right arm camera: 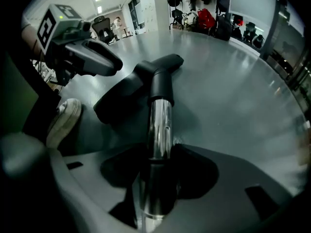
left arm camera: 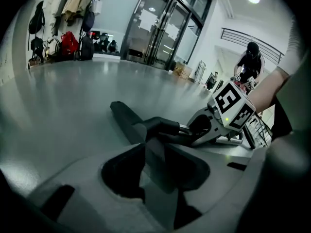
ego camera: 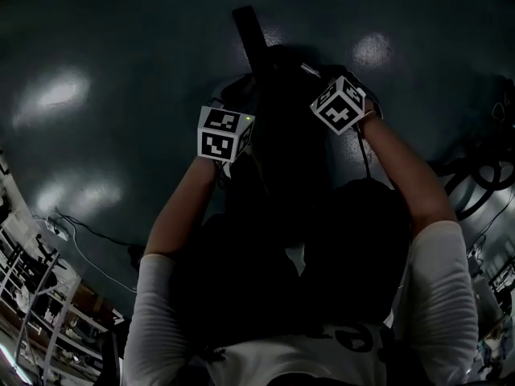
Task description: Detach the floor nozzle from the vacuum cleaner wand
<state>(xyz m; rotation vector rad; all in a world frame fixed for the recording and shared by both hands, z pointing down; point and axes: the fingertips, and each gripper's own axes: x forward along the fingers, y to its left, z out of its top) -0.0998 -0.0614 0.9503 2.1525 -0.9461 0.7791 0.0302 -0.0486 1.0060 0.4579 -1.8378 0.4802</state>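
Both gripper views and the head view, nozzle not yet detached. Right gripper [left arm camera: 201, 126]: jaws spread to their widest, astride the chrome wand [right arm camera: 159, 125], which runs straight out between them; no squeeze on the tube shows. Left gripper [right arm camera: 112, 63]: jaws pressed together into one dark beak with nothing between them, its tip just beside the neck where the wand meets the nozzle [right arm camera: 121, 96]. Nozzle: black, lying on the grey floor [right arm camera: 233, 106] just ahead of both grippers, at the far end of the wand from the right gripper and set across it; its neck sleeve is seated over the tube end. Seen from the left gripper, the right gripper lies ahead and to the right, beyond the neck. A white shoe [right arm camera: 65, 118] stands on the floor left of the right gripper. Head view: very dark; the two grippers sit side by side, with the nozzle a black bar on the floor beyond them. Well beyond the left gripper: glass doors [left arm camera: 160, 28], bags and coats [left arm camera: 63, 38] along a wall, a person [left arm camera: 251, 57] in dark clothes
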